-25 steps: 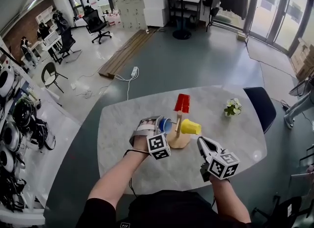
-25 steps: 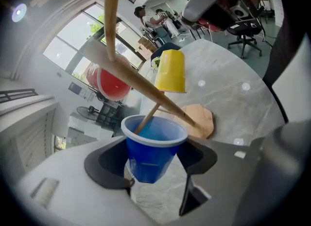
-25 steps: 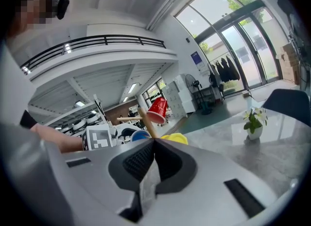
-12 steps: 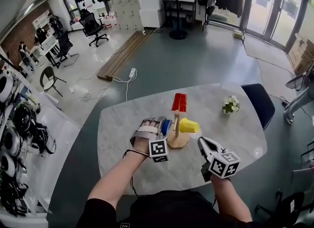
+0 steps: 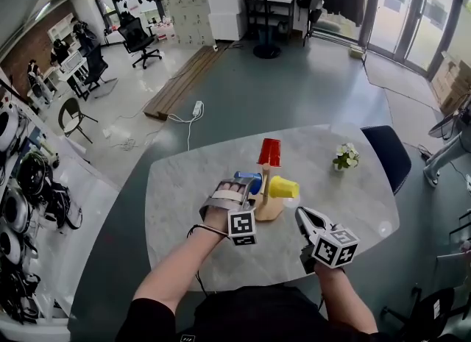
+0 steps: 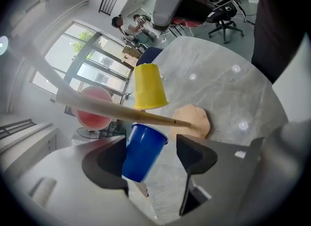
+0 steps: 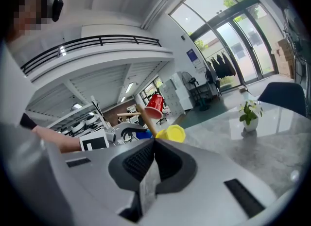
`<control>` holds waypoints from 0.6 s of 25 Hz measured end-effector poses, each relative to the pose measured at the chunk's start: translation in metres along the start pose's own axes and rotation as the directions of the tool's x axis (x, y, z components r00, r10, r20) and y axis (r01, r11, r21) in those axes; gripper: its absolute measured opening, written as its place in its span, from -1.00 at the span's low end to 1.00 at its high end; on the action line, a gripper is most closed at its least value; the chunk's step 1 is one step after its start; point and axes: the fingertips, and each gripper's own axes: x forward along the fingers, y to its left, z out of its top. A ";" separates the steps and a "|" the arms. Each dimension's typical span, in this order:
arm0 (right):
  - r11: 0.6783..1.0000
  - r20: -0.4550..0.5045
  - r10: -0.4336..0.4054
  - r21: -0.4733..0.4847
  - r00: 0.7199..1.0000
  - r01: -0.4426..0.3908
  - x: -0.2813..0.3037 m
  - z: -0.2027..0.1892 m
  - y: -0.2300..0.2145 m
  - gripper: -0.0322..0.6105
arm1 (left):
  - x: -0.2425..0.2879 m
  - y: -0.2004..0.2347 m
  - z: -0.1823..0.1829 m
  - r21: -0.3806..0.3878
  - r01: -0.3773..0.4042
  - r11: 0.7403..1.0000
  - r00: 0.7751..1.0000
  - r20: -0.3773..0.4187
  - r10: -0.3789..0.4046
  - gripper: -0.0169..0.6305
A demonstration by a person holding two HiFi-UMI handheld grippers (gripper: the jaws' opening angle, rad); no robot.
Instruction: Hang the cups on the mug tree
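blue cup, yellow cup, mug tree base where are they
blue cup [image 6: 142, 153], left gripper view, on its side wall
yellow cup [image 6: 148, 88], left gripper view, on its side wall
mug tree base [image 6: 195, 119], left gripper view, on its top face

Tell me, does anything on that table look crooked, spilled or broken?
Nothing stands out. The red cup, yellow cup and blue cup all sit on the mug tree, which stands upright on the table, and the plant is upright too. The left gripper is open, the blue cup between its jaws.

Mug tree [image 5: 271, 210] blocks centre; open tabletop [image 5: 324, 195] between it, flower pot [image 5: 346, 159].
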 end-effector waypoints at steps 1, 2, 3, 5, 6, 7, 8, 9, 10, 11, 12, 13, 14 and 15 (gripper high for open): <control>1.000 -0.001 0.000 0.000 1.000 0.000 0.000 0.000 0.000 -0.86 | -0.002 0.000 0.000 -0.002 0.000 1.000 1.000 0.002 0.000 0.02; 1.000 -0.002 0.000 -0.001 1.000 0.000 0.000 -0.001 0.001 -0.86 | -0.003 0.000 0.001 -0.003 -0.002 1.000 1.000 0.005 0.002 0.02; 1.000 -0.004 0.001 -0.001 1.000 -0.001 0.000 -0.001 0.002 -0.86 | -0.006 0.001 0.001 -0.006 -0.005 1.000 1.000 0.009 0.005 0.02; 1.000 -0.009 0.005 -0.004 1.000 -0.005 0.000 -0.002 0.004 -0.86 | -0.009 0.002 0.002 -0.027 -0.010 1.000 1.000 0.019 0.011 0.02; 1.000 -0.012 0.008 -0.006 1.000 -0.008 0.001 -0.002 0.004 -0.86 | -0.010 0.002 0.003 -0.049 -0.007 0.999 1.000 0.027 0.008 0.02; 1.000 -0.015 0.011 -0.009 1.000 -0.011 0.001 -0.002 0.004 -0.86 | -0.010 0.001 0.004 -0.078 0.000 0.997 0.999 0.037 0.003 0.02; 1.000 -0.017 0.017 -0.012 1.000 -0.017 0.002 -0.001 0.003 -0.86 | -0.012 0.002 0.006 -0.110 0.005 0.994 0.999 0.046 0.000 0.02; 1.000 -0.019 0.024 -0.015 1.000 -0.024 0.002 0.000 0.003 -0.86 | -0.015 0.006 0.008 -0.141 0.005 0.990 0.999 0.051 0.002 0.02; 0.999 -0.021 0.032 -0.019 0.999 -0.033 0.002 0.001 0.003 -0.86 | -0.018 0.009 0.009 -0.168 0.001 0.986 0.999 0.052 0.008 0.02; 0.999 -0.023 0.042 -0.024 0.999 -0.042 0.003 0.003 0.004 -0.86 | -0.021 0.013 0.009 -0.188 -0.005 0.982 0.999 0.050 0.015 0.01; 0.998 -0.025 0.051 -0.029 0.998 -0.052 0.003 0.004 0.004 -0.86 | -0.024 0.016 0.009 -0.205 -0.011 0.979 0.999 0.047 0.021 0.01; 0.997 -0.026 0.061 -0.035 0.998 -0.062 0.003 0.006 0.005 -0.86 | -0.027 0.018 0.009 -0.221 -0.014 0.975 0.999 0.043 0.024 0.01; 0.997 -0.028 0.071 -0.040 0.997 -0.072 0.003 0.008 0.005 -0.86 | -0.030 0.020 0.008 -0.241 -0.017 0.970 0.999 0.039 0.027 0.01; 0.995 -0.031 0.082 -0.045 0.996 -0.083 0.004 0.009 0.006 -0.86 | -0.032 0.022 0.007 -0.266 -0.018 0.964 0.999 0.036 0.028 0.01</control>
